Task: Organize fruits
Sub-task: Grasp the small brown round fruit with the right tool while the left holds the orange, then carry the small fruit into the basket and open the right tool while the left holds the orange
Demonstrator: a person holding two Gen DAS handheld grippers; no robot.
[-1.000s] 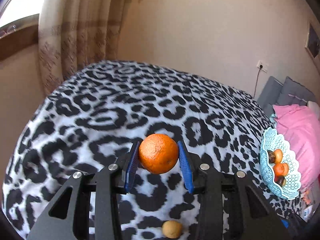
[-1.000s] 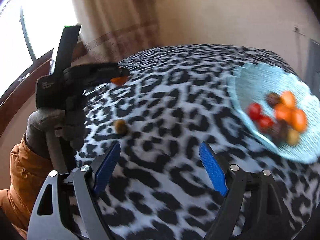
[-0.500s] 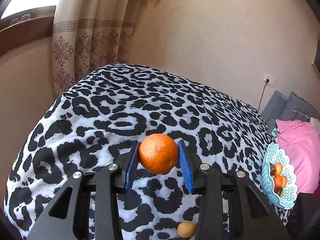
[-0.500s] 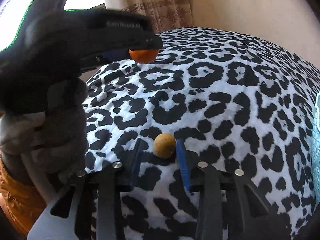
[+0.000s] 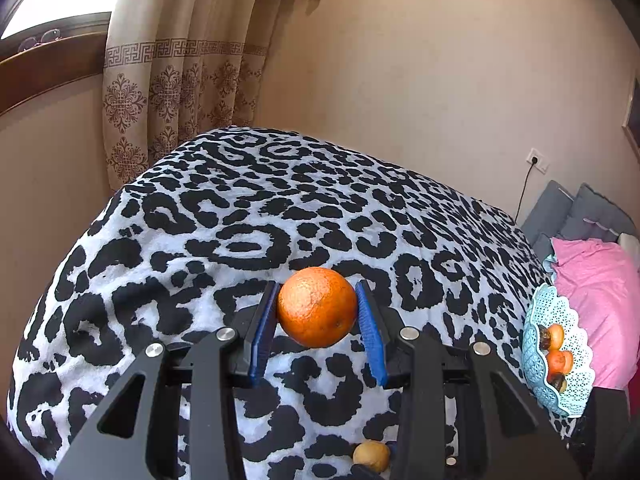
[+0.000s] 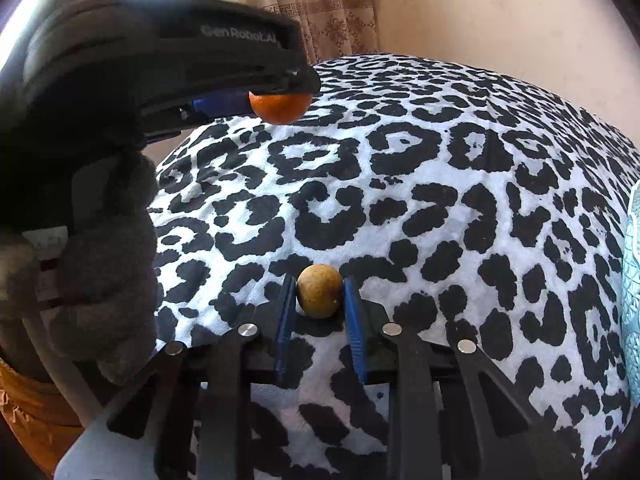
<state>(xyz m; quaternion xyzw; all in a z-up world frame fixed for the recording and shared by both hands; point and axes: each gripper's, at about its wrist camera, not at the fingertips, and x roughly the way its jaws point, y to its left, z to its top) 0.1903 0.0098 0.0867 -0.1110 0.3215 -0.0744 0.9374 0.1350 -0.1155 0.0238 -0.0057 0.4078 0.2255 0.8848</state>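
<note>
The right gripper [image 6: 319, 305] has just closed its fingers on the small tan fruit [image 6: 319, 290] lying on the leopard-print bed [image 6: 440, 200]. The left gripper [image 5: 317, 320] pinches the orange [image 5: 317, 306] above it. Both likely go next to the blue basket [image 5: 576, 344], at three o'clock.
</note>
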